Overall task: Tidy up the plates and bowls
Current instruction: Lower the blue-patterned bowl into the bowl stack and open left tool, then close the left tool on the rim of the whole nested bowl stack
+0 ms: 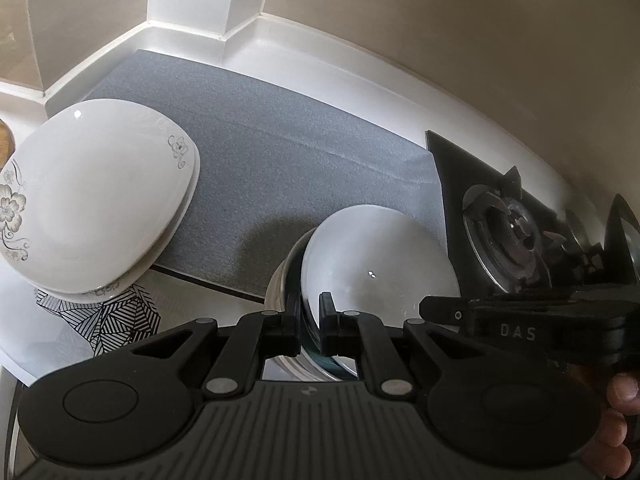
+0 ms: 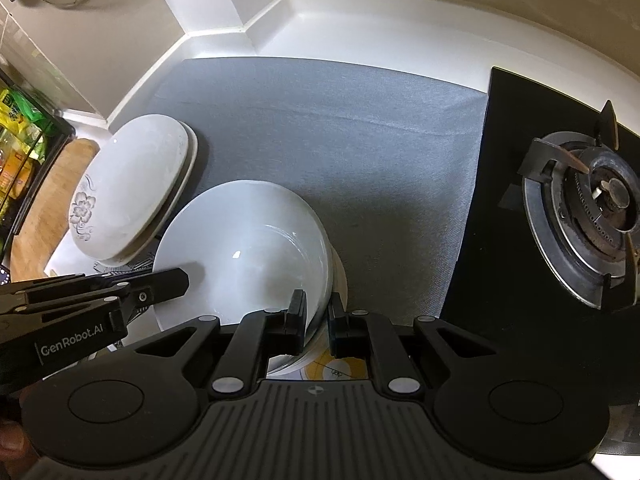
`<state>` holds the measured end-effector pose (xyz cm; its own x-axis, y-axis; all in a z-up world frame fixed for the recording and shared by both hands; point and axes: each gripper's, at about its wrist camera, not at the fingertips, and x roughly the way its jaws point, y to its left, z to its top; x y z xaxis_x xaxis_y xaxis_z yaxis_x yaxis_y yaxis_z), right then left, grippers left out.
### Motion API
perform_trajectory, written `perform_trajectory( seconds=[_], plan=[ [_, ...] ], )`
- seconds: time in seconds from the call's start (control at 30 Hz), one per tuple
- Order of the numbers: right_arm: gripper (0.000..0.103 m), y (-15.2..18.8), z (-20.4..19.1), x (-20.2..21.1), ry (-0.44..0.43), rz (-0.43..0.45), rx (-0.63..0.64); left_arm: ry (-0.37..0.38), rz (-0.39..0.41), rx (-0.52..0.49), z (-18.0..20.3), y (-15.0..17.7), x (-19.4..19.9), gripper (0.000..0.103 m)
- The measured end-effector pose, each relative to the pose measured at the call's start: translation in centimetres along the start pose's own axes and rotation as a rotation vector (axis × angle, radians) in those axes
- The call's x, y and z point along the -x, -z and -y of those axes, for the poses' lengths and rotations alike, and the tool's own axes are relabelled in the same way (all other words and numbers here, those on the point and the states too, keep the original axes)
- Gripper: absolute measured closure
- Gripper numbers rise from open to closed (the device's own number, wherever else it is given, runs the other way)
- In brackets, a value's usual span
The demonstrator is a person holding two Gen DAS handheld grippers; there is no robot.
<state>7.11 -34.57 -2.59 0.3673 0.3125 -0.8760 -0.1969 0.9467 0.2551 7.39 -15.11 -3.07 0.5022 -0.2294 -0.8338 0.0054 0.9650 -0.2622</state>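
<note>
- Left wrist view: the left claw point(image 1: 310, 316) is clamped on the near rim of a round white bowl point(image 1: 376, 268), one finger inside the rim and the other outside.
- The bowl tilts up on edge over a stack of plates point(image 1: 280, 284) at the front of the grey mat point(image 1: 280, 140) on the white bench point(image 1: 320, 44).
- At left, two square floral plates point(image 1: 96, 196) lie one on the other, partly on the mat and partly on a white cloth with a black line pattern point(image 1: 100, 320).
- The right claw reaches in from the right, just beside the bowl; its tips are hidden here. Behind it sits a gas burner point(image 1: 516, 232) on black glass.
- Right wrist view: the right claw point(image 2: 316, 314) is pinched tight on the bowl's point(image 2: 248, 240) right rim, a finger on each side of the wall.
- A plate with a yellow pattern point(image 2: 336, 364) shows beneath the bowl.
- The left claw's black fingers point(image 2: 160, 284) lie across the bowl's left edge.
- The floral plates point(image 2: 132, 188) sit just left of the bowl; the burner point(image 2: 600, 200) is well apart at right.
</note>
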Motion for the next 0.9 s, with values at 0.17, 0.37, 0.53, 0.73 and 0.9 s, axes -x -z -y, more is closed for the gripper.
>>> perform_trajectory(
  seconds=[0.17,0.37,0.53,0.73,0.9],
  plan=[
    [0.09,0.18,-0.09,-0.26,0.011,-0.005,0.004,-0.018,0.014,-0.003,0.18,0.07,0.08,0.094],
    [0.089,0.35,0.02,-0.5,0.008,-0.011,0.001,-0.018,0.022,0.012,0.1,0.01,0.12,0.094],
    [0.087,0.46,0.29,-0.61,-0.003,0.003,-0.007,-0.008,0.026,0.014,-0.02,-0.03,0.28,0.092],
    [0.081,0.6,0.68,-0.81,0.005,0.027,-0.014,-0.002,0.035,0.013,-0.21,0.29,0.69,0.089],
    [0.07,0.74,0.74,-0.83,0.015,0.048,-0.012,-0.015,0.045,0.025,-0.73,0.7,0.93,0.071]
  ],
)
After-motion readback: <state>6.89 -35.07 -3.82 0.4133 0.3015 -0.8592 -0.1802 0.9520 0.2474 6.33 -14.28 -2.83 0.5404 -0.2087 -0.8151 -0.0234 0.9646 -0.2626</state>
